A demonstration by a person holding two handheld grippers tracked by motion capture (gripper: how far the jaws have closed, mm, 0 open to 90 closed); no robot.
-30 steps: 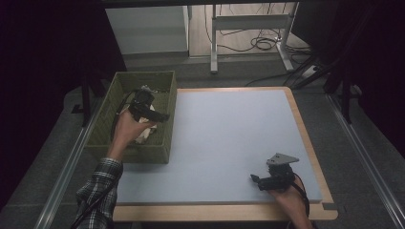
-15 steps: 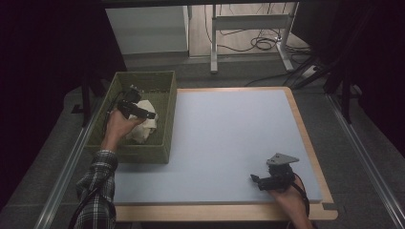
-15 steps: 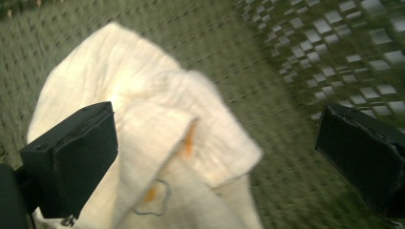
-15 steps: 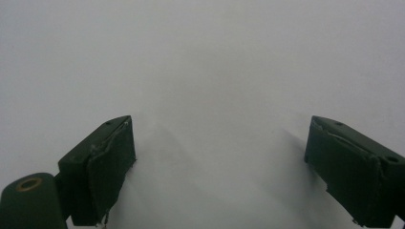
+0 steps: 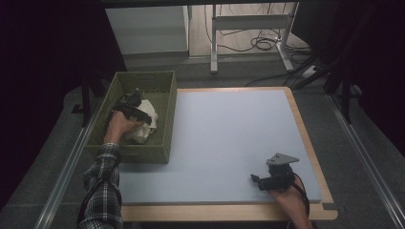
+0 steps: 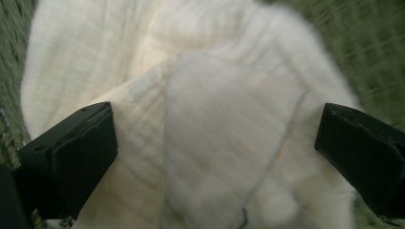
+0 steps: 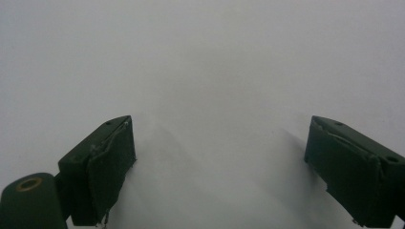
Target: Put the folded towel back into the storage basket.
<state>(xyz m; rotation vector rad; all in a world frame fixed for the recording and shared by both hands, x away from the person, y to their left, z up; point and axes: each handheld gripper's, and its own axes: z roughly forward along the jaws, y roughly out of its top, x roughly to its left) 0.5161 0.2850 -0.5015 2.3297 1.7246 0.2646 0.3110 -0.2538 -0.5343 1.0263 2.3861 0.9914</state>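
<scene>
Left claw (image 5: 138, 102) deeper in basket (image 5: 162, 81), over bunched, directionless cloth (image 6: 200, 124)

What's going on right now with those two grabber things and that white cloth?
Left gripper open, over white cloth in green basket. Right gripper open, over bare table. Nothing in the way.

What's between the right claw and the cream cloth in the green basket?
In the high view, bare pale blue tabletop, then the woven green basket's near wall, separate the right claw from the crumpled cream cloth.
</scene>
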